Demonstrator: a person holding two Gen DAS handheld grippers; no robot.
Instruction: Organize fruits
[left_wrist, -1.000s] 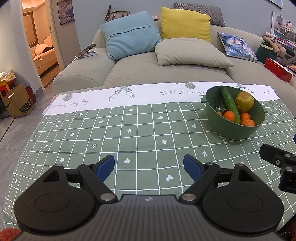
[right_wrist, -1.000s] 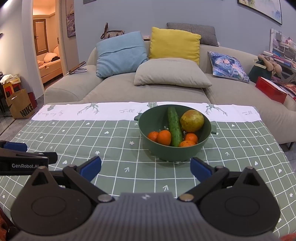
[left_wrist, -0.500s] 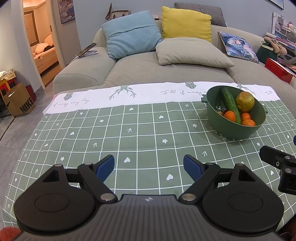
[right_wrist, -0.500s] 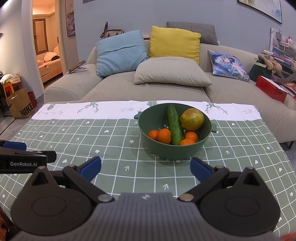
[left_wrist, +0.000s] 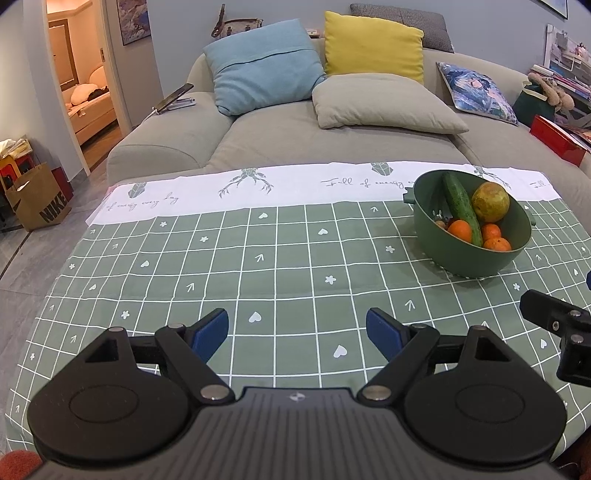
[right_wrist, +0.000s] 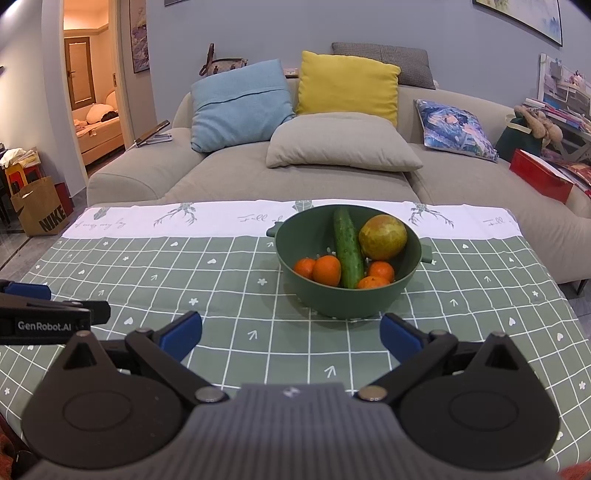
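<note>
blue-padded right gripper (right_wrist: 290, 334) nearest the lens, jaws spread wide, nothing between them, hovering low over the green grid tablecloth (right_wrist: 229, 295). left gripper (left_wrist: 296, 331) same: jaws wide apart, empty, over bare cloth. each shows in the other's view, left one at 9 o'clock in the right view, right one at 3 o'clock in the left view, so they sit side by side at the near table edge.

next out, green bowl (right_wrist: 314, 295) at 12 o'clock from the right gripper, just past its tips; from the left gripper it's at 2 o'clock, farther off. right tool looks lined up on it, probably the one meant to work there.

inside bowl: cucumber (right_wrist: 347, 251) leaning lengthwise across the middle, yellow-green pear (right_wrist: 382, 236) at the back right touching it, small oranges (right_wrist: 327, 269) low on both sides of the cucumber. all produce is in the bowl, none loose on the cloth. fits either fruit gathered into the bowl or fruit about to be sorted out of it; can't tell which.

farthest: grey sofa (right_wrist: 221, 173) with cushions behind the table.
</note>
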